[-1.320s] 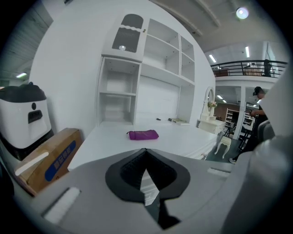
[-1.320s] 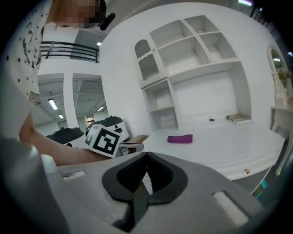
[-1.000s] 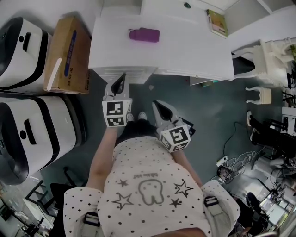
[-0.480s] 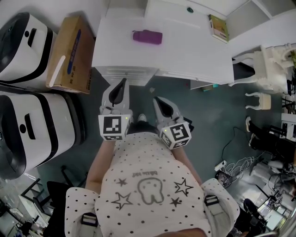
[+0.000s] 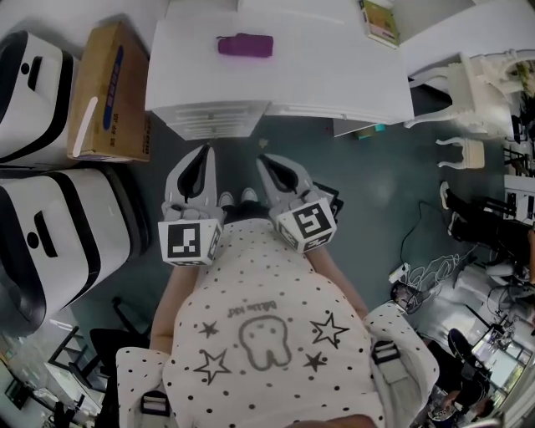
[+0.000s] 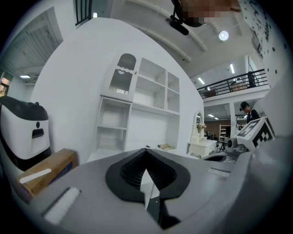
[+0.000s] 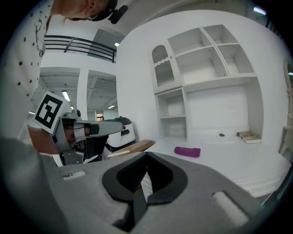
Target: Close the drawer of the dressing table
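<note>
White surface (image 5: 326, 71) stands ahead; drawer (image 5: 219, 119) front looks near flush. Left gripper (image 5: 201, 155) and right gripper (image 5: 266, 160) hold fingers (image 5: 194, 171) together, empty. I would press squarely, centred.

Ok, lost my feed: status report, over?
Left gripper, right gripper: jaws shut, empty, clear of the dressing table. Drawer looks pushed in. Nothing between.

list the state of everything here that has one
left gripper, shut, empty
right gripper, shut, empty
drawer, looks shut, front flush
purple case, lying flat on the table
book, closed, flat on the table
box, closed, on the floor beside the table
</note>
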Tool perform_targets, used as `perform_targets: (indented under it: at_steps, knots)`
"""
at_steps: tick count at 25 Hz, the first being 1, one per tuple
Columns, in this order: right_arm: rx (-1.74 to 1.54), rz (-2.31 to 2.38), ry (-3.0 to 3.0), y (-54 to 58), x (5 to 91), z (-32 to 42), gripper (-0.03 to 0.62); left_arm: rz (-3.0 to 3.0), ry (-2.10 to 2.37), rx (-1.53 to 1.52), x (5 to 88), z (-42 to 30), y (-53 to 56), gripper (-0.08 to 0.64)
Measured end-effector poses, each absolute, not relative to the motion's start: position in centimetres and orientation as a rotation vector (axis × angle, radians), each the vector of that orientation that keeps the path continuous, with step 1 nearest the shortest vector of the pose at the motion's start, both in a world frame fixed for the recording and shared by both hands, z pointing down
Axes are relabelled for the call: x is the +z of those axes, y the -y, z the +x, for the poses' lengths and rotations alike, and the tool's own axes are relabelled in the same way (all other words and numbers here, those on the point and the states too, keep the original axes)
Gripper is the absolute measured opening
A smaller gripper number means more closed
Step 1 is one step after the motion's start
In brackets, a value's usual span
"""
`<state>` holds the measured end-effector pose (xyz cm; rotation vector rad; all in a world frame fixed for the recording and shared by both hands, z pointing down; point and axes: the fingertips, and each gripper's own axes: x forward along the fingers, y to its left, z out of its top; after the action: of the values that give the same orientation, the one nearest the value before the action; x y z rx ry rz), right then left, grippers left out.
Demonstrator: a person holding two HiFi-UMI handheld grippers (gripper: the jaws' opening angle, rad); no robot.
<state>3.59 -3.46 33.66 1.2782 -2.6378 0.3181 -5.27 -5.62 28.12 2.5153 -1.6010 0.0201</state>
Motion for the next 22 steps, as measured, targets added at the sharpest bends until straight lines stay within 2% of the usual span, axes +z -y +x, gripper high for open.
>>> perform_targets:
  at_steps: [22]
  knots:
    - [0.205, 1.168, 2.676, 1.8, 32.7, 2.7, -0.006, 2.492, 1.437, 0.061, 31.0, -3.0, 2.3, 0.0]
